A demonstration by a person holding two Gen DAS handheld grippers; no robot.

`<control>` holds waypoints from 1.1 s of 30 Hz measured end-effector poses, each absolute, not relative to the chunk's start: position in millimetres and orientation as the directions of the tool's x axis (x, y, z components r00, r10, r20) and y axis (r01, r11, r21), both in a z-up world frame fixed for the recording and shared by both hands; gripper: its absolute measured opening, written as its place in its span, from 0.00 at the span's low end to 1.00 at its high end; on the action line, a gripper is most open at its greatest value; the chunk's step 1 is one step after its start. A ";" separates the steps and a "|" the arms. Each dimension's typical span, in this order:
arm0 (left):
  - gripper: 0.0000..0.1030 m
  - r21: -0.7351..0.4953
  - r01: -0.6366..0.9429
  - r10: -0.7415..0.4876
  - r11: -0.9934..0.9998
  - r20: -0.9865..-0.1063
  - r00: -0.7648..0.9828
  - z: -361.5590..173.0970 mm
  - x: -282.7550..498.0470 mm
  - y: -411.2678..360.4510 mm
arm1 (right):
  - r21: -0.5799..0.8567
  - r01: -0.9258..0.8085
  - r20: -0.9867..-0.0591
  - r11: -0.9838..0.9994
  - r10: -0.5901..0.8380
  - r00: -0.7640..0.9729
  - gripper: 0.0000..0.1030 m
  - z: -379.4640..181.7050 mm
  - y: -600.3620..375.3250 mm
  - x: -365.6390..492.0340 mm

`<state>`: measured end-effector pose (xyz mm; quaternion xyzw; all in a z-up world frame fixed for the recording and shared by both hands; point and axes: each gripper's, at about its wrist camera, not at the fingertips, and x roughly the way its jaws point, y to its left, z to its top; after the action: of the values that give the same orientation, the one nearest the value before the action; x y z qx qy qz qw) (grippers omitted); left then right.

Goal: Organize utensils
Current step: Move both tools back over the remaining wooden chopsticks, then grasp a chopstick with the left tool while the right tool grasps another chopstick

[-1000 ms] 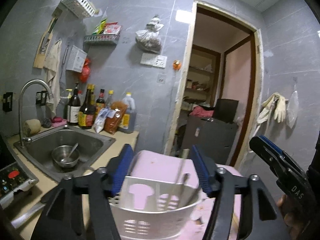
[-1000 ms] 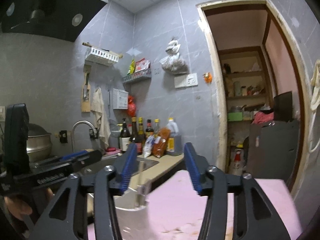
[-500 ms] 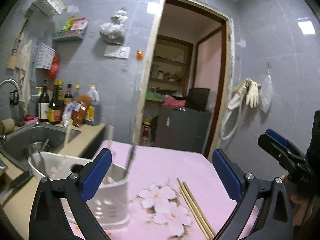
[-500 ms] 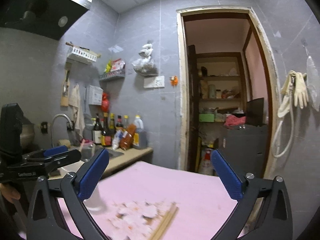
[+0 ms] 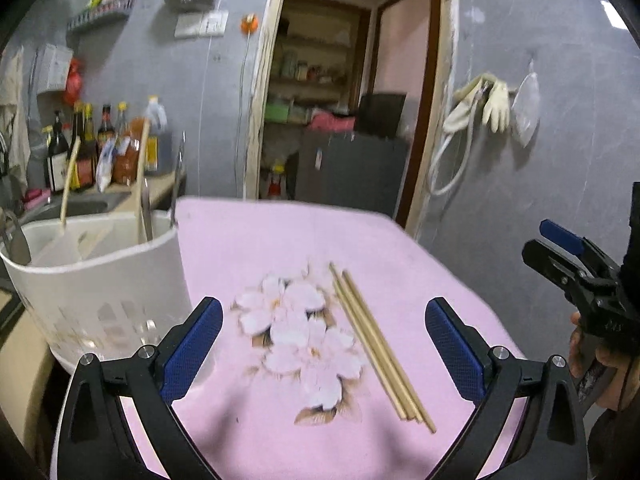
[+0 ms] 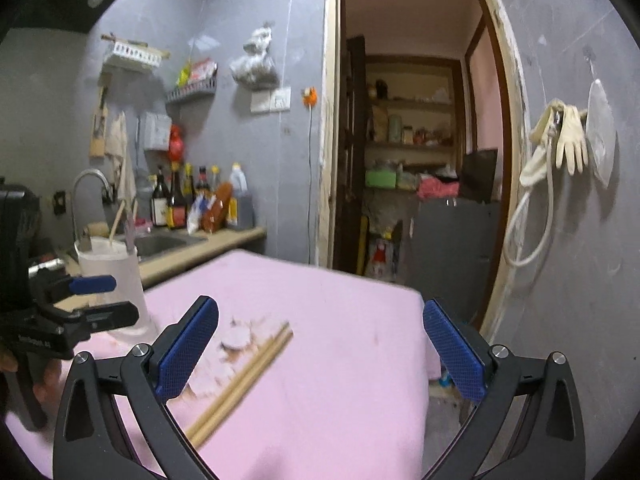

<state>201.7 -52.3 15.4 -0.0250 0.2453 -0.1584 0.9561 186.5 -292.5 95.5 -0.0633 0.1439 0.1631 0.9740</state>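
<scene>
With its jaws spread wide apart and nothing between them, the left tool [image 5: 323, 344] hangs above the pink-covered bench [image 5: 280, 236], its blue-padded fingers [image 5: 191, 350] framing the flower print [image 5: 304, 336] on the cloth. Just right of that print lies a bundle of wooden chopsticks [image 5: 376, 344], flat on the cloth and running from the far middle of the bench toward the near right edge; the left tool does not touch them. At the left edge of the bench stands a white utensil holder [image 5: 100, 280] with a perforated lower wall, upright, well apart from the chopsticks. Several utensils already stand in it, among them a wooden-handled piece [image 5: 68, 184] leaning left and a metal one [image 5: 146, 208]; what kinds they are cannot be told. The right tool [image 6: 320, 352] is likewise wide apart and empty, held over the near part of the bench, with the chopsticks [image 6: 244, 380] lying diagonally between its fingers in the right wrist view, below them and not gripped. In the left wrist view the right tool [image 5: 576, 264] shows at the right frame edge, off the side of the bench. Beyond the holder are a sink counter with a row of bottles [image 5: 100, 148], and a doorway [image 5: 344, 92] opens in the grey tiled wall behind the bench.
</scene>
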 end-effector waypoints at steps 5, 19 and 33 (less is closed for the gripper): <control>0.96 -0.136 0.243 -0.276 0.961 -0.576 0.769 -1.2 220.9 -52.1 | -0.095 -0.357 -0.428 0.929 0.286 0.857 1.00 74.4 -286.0 197.8; 0.96 -0.083 0.158 -0.167 0.984 -0.737 0.654 -32.1 254.0 -51.1 | -0.148 -0.482 -0.729 0.864 0.235 0.644 1.00 18.8 -241.8 224.3; 0.96 -0.133 0.171 -0.210 0.976 -0.773 0.599 -37.7 262.8 -42.2 | -0.262 -0.489 -0.779 0.832 0.117 0.617 1.00 2.8 -225.8 239.5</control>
<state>262.8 -42.2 -37.7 -0.0226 0.4351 -0.1066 0.8938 239.5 -225.8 2.8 -0.2313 0.4016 0.1744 0.8688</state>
